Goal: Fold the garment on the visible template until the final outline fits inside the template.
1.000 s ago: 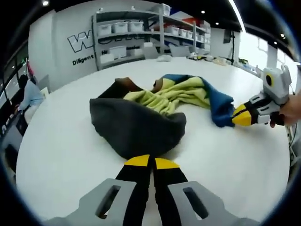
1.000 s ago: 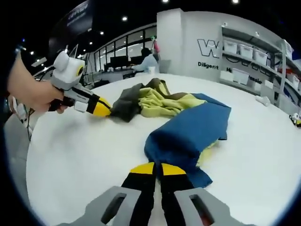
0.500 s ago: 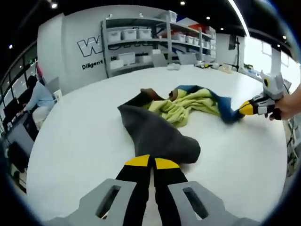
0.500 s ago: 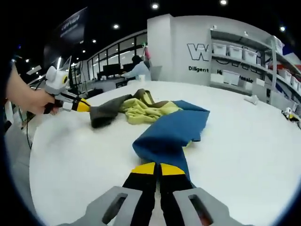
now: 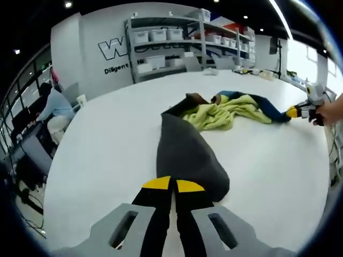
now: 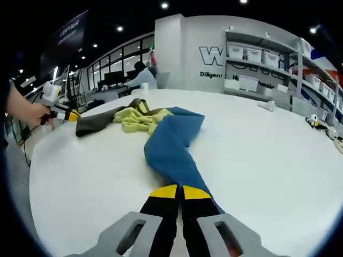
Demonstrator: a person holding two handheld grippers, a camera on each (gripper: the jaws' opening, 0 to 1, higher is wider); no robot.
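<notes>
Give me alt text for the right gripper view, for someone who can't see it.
The right gripper, jaws closed, pinches the blue end of a garment stretched across a white table. At the far end, the left gripper holds the garment's gray end, with yellow-green fabric bunched between. Shelves of bins line the back wall.

White round table (image 5: pixel 107 144), matte. One garment (image 5: pixel 214 115) lies on it, stretched long: grey end, yellow-green bunched middle, blue end (image 6: pixel 171 147). Small items sit at far edge.
</notes>
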